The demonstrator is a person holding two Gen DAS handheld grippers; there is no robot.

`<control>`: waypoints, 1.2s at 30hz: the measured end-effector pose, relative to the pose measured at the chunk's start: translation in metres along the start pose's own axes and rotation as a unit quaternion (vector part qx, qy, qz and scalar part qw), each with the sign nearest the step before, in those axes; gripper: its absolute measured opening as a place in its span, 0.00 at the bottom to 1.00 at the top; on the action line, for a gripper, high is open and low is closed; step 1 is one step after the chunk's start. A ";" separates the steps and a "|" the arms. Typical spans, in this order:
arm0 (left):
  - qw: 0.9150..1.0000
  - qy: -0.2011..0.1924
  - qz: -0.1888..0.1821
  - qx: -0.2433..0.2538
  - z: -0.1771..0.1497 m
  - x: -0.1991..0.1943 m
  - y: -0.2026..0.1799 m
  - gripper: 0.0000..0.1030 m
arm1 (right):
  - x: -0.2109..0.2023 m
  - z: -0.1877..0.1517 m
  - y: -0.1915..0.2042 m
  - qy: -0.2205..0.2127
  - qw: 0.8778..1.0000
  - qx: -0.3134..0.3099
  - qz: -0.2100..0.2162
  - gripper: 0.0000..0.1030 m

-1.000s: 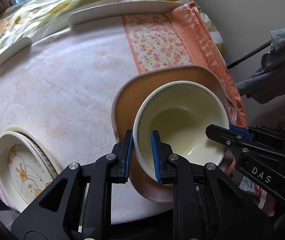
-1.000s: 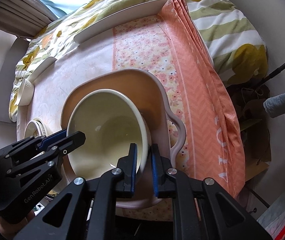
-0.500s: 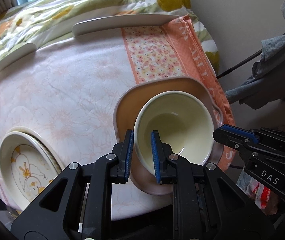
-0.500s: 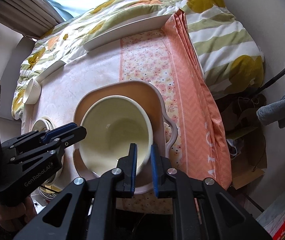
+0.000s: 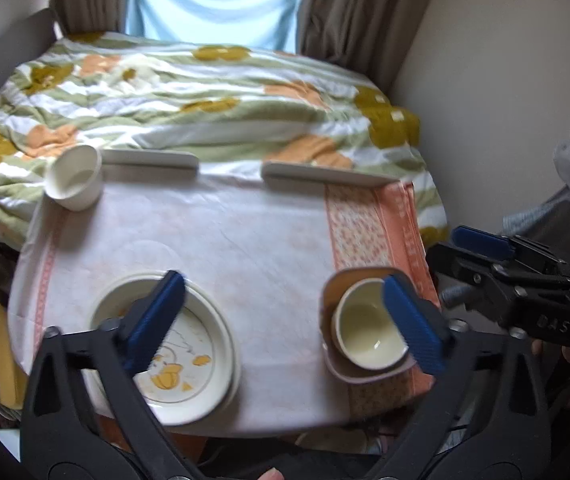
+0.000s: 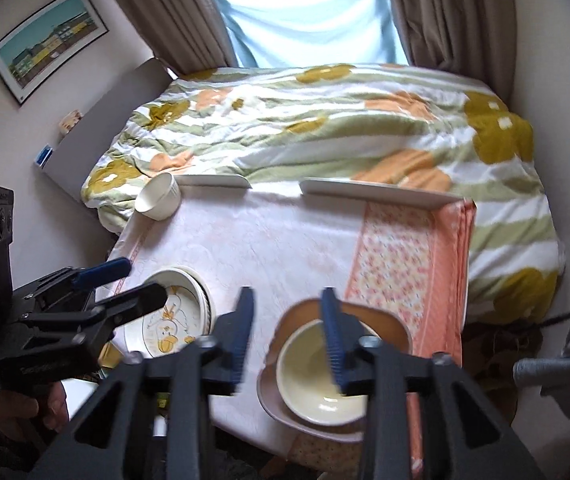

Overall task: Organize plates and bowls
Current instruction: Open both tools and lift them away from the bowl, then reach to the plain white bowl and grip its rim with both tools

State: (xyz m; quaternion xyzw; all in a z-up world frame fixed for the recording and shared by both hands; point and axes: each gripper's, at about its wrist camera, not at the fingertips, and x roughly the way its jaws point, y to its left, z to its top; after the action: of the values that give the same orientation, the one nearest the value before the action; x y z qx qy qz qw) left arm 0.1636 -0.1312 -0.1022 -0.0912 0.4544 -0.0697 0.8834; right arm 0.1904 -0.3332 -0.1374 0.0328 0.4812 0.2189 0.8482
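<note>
A cream bowl (image 5: pixel 367 340) (image 6: pixel 317 376) sits in a brown dish with handles (image 5: pixel 359 376) (image 6: pixel 389 326) at the table's front right. A stack of patterned plates (image 5: pixel 189 360) (image 6: pixel 169 320) lies at the front left. A small white bowl (image 5: pixel 73 180) (image 6: pixel 157 196) stands at the far left corner. My left gripper (image 5: pixel 285 320) is open wide and empty, raised above the table between the plates and the bowl. My right gripper (image 6: pixel 289 336) is open and empty, raised above the bowl's left side.
Two long white trays (image 5: pixel 149 160) (image 5: pixel 325 176) lie along the table's far edge. An orange floral cloth (image 5: pixel 369 224) covers the right end. A bed with a flowered quilt (image 5: pixel 205 92) lies beyond the table, a wall (image 5: pixel 505 80) to the right.
Both grippers have let go of the cream bowl's rim, opened, and pulled back and up. The bowl stays in the brown dish.
</note>
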 end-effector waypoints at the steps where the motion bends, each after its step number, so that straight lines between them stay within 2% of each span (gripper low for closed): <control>1: 1.000 -0.015 0.009 -0.010 0.003 -0.010 0.009 1.00 | 0.000 0.007 0.010 -0.011 1.000 -0.014 0.006 0.93; 2: 0.999 -0.020 0.018 -0.021 0.007 -0.015 0.019 1.00 | 0.000 0.013 0.018 -0.022 0.999 -0.024 0.016 0.98; 5: 0.996 -0.036 0.035 -0.069 0.011 -0.033 0.061 1.00 | 0.005 0.033 0.041 -0.037 0.997 -0.049 0.053 0.98; 8: 0.989 -0.060 0.051 -0.124 0.012 -0.052 0.113 1.00 | 0.019 0.054 0.071 -0.046 0.991 -0.095 0.077 0.99; 11: 0.981 -0.074 0.062 -0.169 0.014 -0.061 0.163 1.00 | 0.040 0.078 0.108 -0.023 0.984 -0.152 0.089 0.99; 14: 0.972 -0.083 0.056 -0.213 0.020 -0.061 0.208 1.00 | 0.065 0.102 0.139 -0.006 0.978 -0.181 0.101 0.99; 15: 0.969 -0.082 0.053 -0.227 0.021 -0.058 0.222 1.00 | 0.075 0.111 0.151 0.000 0.978 -0.185 0.093 0.99; 17: 0.964 -0.078 0.047 -0.249 0.025 -0.048 0.249 1.00 | 0.099 0.129 0.175 0.010 0.979 -0.202 0.029 0.99; 18: 0.962 -0.073 0.041 -0.261 0.028 -0.038 0.263 0.99 | 0.114 0.137 0.188 0.017 0.975 -0.220 0.008 0.99; 20: 0.957 -0.054 0.030 -0.283 0.031 -0.016 0.287 0.92 | 0.147 0.151 0.207 0.042 0.970 -0.238 0.030 0.99; 22: 0.953 -0.034 0.017 -0.301 0.035 0.010 0.308 0.77 | 0.183 0.165 0.214 0.075 0.970 -0.225 0.051 0.99; 25: 0.950 -0.006 0.004 -0.313 0.044 0.053 0.333 0.66 | 0.241 0.178 0.222 0.115 0.968 -0.211 0.064 0.97; 27: 0.948 0.008 -0.002 -0.319 0.049 0.081 0.347 0.58 | 0.280 0.182 0.226 0.141 0.968 -0.200 0.062 0.87; 29: 0.944 0.020 -0.007 -0.328 0.051 0.107 0.360 0.49 | 0.313 0.181 0.226 0.163 0.966 -0.189 0.063 0.70; 33: 0.941 0.039 -0.013 -0.337 0.054 0.146 0.377 0.44 | 0.359 0.175 0.224 0.192 0.964 -0.168 0.081 0.56; 36: 0.941 0.046 -0.007 -0.336 0.055 0.162 0.385 0.35 | 0.379 0.171 0.224 0.202 0.962 -0.159 0.094 0.48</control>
State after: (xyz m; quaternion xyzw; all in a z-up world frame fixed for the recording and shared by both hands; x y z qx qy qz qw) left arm 0.3176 0.2160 -0.2851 -0.3826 0.4905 0.0763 0.7792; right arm 0.4232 0.0483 -0.2901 -0.1022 0.5962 0.3737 0.7032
